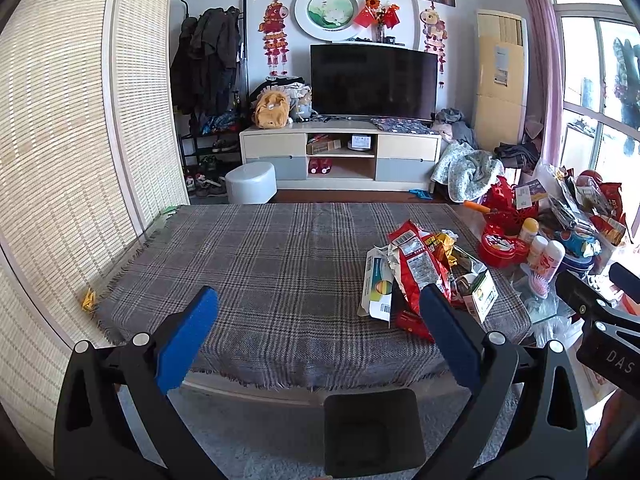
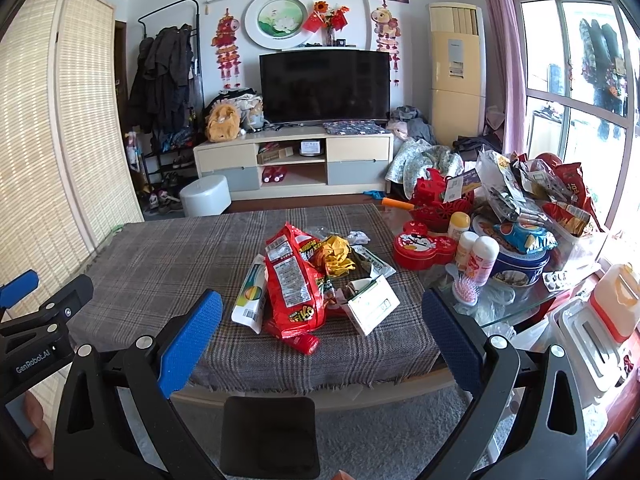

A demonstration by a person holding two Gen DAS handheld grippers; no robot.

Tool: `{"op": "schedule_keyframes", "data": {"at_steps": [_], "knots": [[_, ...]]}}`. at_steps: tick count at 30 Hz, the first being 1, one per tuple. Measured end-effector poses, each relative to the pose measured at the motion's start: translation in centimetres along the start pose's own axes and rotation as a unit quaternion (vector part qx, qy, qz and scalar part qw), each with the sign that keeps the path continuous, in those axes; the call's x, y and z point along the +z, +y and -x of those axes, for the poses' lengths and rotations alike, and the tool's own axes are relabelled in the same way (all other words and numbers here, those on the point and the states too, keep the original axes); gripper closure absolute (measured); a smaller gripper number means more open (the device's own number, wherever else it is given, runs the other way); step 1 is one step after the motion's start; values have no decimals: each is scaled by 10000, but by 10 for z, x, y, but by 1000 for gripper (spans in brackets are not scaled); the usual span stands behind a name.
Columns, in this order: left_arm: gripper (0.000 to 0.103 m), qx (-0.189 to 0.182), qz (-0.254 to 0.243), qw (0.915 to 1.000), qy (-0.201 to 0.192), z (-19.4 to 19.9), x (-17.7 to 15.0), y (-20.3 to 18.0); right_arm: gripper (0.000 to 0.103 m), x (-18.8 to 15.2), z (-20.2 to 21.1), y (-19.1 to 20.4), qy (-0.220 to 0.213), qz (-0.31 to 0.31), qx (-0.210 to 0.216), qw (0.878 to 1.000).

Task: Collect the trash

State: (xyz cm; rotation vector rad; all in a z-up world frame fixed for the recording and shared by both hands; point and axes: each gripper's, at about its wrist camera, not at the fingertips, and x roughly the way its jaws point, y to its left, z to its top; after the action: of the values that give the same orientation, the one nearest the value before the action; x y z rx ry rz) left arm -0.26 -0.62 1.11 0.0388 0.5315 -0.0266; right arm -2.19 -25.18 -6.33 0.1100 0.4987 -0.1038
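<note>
Both tools spread wide and empty, hovering short of the trash heap on the counter.

Left tool [image 1: 318, 304] and right tool [image 2: 322, 310] released, nothing between the blue pads; trash pile [image 2: 316, 280] lying on the plaid cloth [image 2: 168, 264] toward the counter's right side, well apart from the near edge. Best begun with the right tool, already lined up on the heap: lower over the big red snack bag [image 2: 294, 280], pinch a flat fold rather than the slippery middle, lift slowly to avoid dragging the white carton [image 2: 372, 306] and yellow wrapper [image 2: 338, 254] along. Legible writing: "GenRobot.AI" on the left tool body seen from the right wrist, "DAS" on the right tool body seen from the left wrist; bag print too blurred to read.
</note>
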Motion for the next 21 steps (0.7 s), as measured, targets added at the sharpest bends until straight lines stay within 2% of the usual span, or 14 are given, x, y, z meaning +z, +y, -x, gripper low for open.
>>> {"op": "schedule_keyframes", "data": {"at_steps": [21], "knots": [[8,-8,6,10000,-7,0,-1,1,3,0,0,-1,4,-7,-1,10000]]}}
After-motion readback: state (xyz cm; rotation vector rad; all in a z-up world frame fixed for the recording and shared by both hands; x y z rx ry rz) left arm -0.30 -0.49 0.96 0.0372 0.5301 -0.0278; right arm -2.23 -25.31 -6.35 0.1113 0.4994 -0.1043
